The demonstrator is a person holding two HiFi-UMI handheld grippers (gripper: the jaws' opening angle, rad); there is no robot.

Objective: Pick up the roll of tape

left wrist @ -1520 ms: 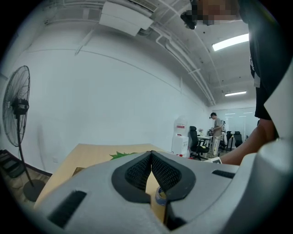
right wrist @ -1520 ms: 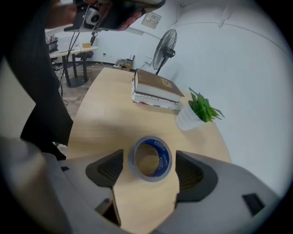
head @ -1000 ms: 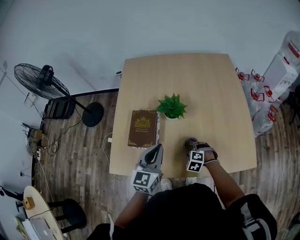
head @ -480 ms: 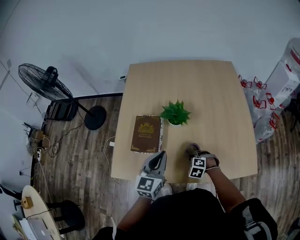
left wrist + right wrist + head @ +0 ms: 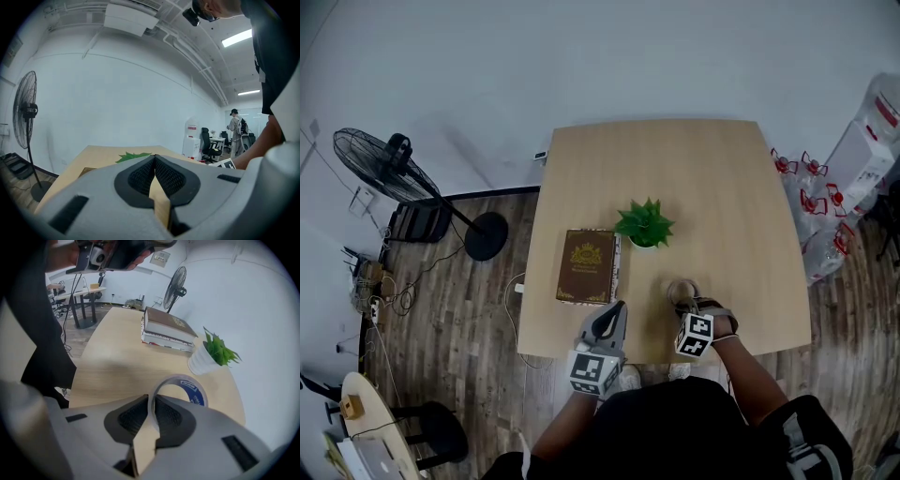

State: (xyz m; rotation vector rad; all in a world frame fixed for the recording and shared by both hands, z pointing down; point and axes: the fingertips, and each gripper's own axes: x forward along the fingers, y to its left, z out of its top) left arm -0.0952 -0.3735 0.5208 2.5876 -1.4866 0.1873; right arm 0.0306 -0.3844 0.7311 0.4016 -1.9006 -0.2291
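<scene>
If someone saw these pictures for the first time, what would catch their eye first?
The right gripper, whose jaws have just been closing, pinches the wall of the roll of tape at the near edge of the table. Farther back stand a small green plant in a white pot and, to its left in the head view, a brown book.

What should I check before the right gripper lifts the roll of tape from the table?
1. The right gripper pinches the wall of the roll of tape: ok; its jaws have just been closing on that wall.
2. Grip firm enough for lifting: cannot tell.
3. The potted plant stands apart from the roll: ok.
4. The book lies clear of the lifting path: ok.
5. The left gripper is shut, empty and away from the roll: ok.
</scene>
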